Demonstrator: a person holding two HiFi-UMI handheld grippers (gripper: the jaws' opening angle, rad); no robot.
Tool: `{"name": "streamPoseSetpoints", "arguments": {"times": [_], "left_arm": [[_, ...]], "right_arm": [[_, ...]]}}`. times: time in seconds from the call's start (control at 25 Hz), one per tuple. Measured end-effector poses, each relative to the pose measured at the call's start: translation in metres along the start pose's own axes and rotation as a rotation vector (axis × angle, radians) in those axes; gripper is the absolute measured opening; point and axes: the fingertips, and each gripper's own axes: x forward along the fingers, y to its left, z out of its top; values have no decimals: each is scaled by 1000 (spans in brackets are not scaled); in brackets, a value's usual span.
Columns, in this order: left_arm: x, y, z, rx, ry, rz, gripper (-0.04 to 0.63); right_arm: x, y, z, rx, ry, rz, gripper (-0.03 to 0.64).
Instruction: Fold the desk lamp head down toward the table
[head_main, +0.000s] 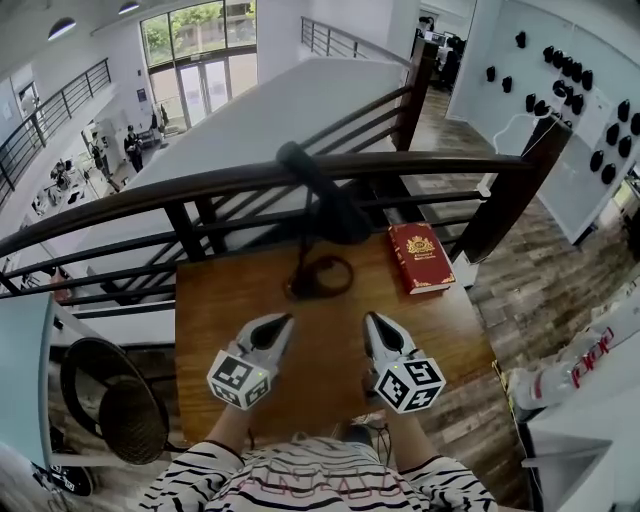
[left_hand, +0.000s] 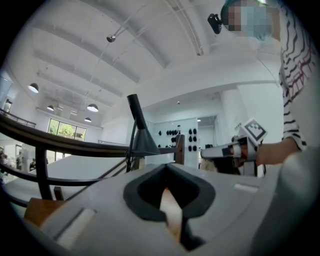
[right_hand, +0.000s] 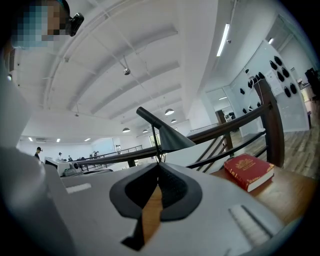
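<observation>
An office building's mezzanine: a dark railing overlooks people on the floor below

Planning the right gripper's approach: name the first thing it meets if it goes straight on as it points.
Most likely the desk lamp: the right gripper, jaws shut and empty, points across the table straight at it. Depth is unclear.

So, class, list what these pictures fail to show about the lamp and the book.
- Desk lamp base: hidden behind the left tool and right tool in their own views.
- Lamp joints: head view, black against dark railing.
- Red book title: too small everywhere.
</observation>
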Motion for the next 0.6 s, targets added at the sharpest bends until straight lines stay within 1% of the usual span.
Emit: {"name": "streamPoseSetpoints", "arguments": {"times": [0.28, 0.6], "left_arm": [[-24, -11, -10, -14, 20, -24, 2], [-47, -16, -16, -32, 31, -23, 2]], "right_arm": [[-15, 20, -22, 13, 27, -8, 0], [-28, 36, -45, 28, 68, -20, 0]]}}
